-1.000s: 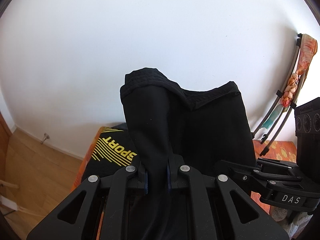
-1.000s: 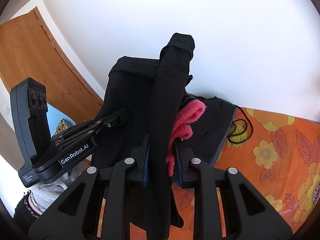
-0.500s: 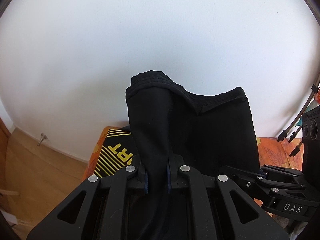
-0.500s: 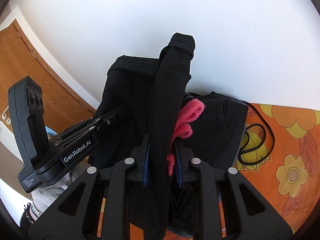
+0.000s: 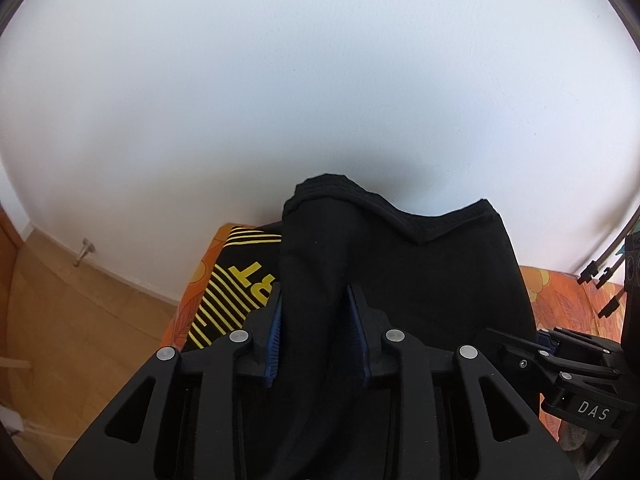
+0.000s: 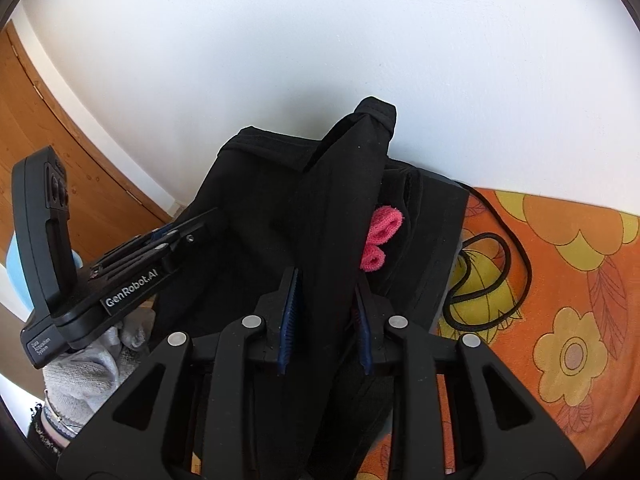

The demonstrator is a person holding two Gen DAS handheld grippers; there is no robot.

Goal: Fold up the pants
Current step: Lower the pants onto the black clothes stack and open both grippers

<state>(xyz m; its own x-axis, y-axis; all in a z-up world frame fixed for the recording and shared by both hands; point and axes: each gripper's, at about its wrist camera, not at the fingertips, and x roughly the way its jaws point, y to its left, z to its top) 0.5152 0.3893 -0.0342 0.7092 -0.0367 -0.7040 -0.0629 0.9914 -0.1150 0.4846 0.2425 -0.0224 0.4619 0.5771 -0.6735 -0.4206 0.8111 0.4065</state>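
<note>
Left claw (image 5: 316,308), right claw (image 6: 326,300) opening, black pants (image 5: 400,280) still between pads. Release together over orange bedsheet (image 6: 560,280); withdraw without dragging fold.

Black pants (image 5: 400,280) fill the centre of both wrist views; their lower length drops behind the gripper bodies and off the bottom edge. Yellow lettering on a black garment (image 5: 240,284) is half covered by the pants, word unreadable. Pink fabric (image 6: 380,236) shows only as two rolled ends; what it belongs to cannot be told. Black cord (image 6: 492,272) runs under the dark pile. Gloved hand (image 6: 84,364) cut by the left edge.
</note>
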